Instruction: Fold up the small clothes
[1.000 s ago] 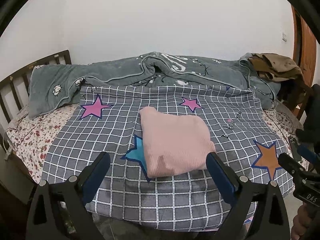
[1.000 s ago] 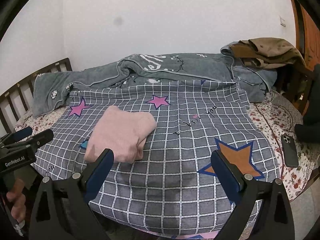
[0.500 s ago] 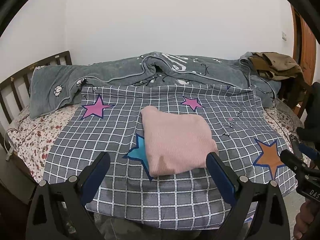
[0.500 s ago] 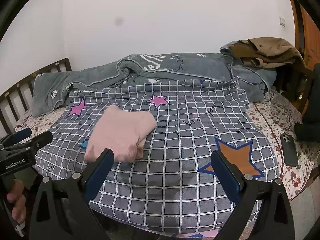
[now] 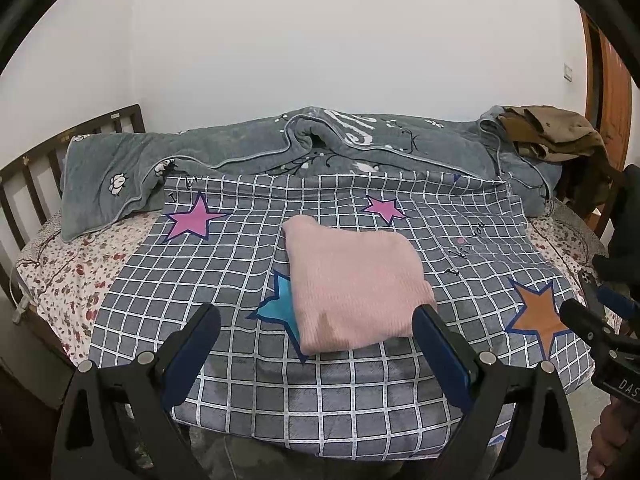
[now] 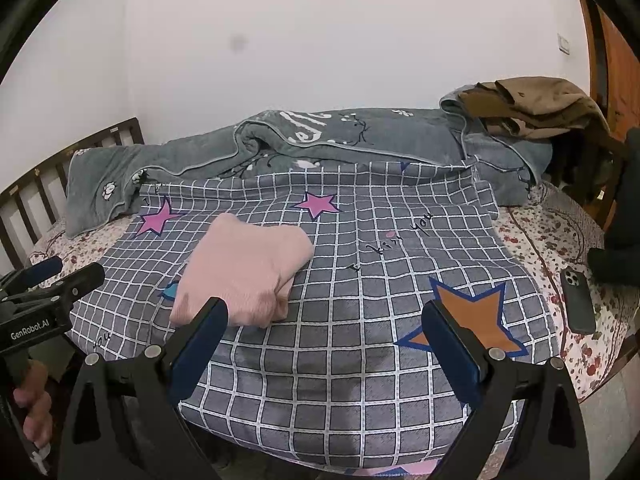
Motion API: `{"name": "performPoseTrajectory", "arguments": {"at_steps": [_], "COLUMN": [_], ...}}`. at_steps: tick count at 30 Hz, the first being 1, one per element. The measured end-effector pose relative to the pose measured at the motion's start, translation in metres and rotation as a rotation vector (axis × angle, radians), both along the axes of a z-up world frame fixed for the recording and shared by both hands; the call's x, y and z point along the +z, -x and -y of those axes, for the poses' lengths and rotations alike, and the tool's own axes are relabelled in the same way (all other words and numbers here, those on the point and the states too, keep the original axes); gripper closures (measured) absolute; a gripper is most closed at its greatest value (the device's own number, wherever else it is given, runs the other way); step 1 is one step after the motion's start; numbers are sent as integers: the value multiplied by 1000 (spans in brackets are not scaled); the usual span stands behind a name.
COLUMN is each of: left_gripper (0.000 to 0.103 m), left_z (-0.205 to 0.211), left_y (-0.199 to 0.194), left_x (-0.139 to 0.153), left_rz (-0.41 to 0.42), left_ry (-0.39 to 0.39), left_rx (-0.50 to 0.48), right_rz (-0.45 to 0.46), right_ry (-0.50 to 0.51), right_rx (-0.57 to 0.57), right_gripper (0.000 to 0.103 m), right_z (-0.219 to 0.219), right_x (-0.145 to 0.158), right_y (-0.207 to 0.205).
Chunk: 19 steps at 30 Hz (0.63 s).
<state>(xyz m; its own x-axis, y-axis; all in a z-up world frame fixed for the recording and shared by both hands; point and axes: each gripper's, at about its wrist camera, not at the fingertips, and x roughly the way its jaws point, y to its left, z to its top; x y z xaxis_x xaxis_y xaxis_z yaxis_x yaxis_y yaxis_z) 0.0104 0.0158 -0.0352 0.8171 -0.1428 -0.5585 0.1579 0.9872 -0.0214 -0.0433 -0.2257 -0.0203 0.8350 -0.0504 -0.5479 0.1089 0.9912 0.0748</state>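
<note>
A folded pink garment point(image 5: 354, 284) lies on a grey checked blanket point(image 5: 340, 396) with stars, near its middle. Both the left gripper point(image 5: 316, 330) and the right gripper point(image 6: 324, 324) hover above the blanket's near edge, jaws spread wide, holding nothing.

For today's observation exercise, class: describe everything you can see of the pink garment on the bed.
The pink garment is a soft, finely ribbed knit, apparently a small sweater, folded into a compact, roughly rectangular bundle with rounded corners. It lies flat on the grey checked cover, partly hiding a blue star printed on it. Layered fold edges show at its near end. Nothing grips it: the left gripper and right gripper both hover open short of it.
</note>
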Motion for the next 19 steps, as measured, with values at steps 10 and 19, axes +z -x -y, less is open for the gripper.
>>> {"name": "performPoseTrajectory", "arguments": {"at_steps": [10,19], "left_gripper": [6,5], "left_z": [2,1], "left_y": [1,1], "left_x": [0,-2], "left_rz": [-2,3], "left_ry": [0,-1], "left_rx": [-2,2], "right_rz": [0,0], "right_ry": [-2,2], "right_rx": [1,3], "right_gripper": [7,7], "right_z": [-1,-2], "right_x": [1,1], "right_y": [0,1]}}
